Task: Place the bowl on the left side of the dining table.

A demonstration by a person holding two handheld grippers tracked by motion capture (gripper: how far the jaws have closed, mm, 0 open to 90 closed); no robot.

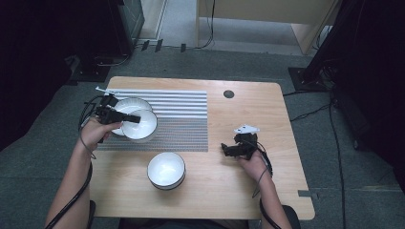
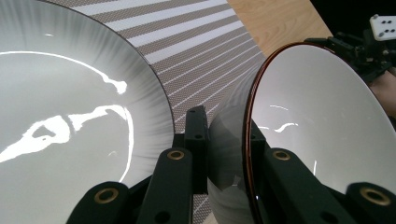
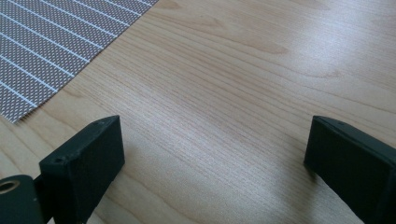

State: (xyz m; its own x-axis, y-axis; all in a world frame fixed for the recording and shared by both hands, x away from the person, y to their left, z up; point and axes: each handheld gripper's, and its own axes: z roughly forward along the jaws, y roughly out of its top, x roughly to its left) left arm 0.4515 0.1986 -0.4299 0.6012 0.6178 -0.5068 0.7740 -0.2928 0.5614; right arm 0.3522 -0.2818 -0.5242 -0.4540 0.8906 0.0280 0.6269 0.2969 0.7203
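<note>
While the left gripper (image 1: 135, 119) clamps the rim of a white bowl (image 1: 140, 126) above the striped mat (image 1: 186, 125), a second bowl (image 1: 130, 104) lies just behind; the right gripper (image 3: 215, 154) hovers over bare table (image 3: 243, 70), jaws wide apart.

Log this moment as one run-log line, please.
left gripper: shut on tilted bowl rim | right gripper: open over table | stacked bowls: untouched

The table (image 1: 248, 119) is light brown wood. On it lies a grey mat (image 1: 184, 121) with white stripes and tiny dots. Two bowls (image 1: 139, 125) on the mat are shiny white; one has a thin brown rim. Both grippers (image 1: 228, 150) are black.
</note>
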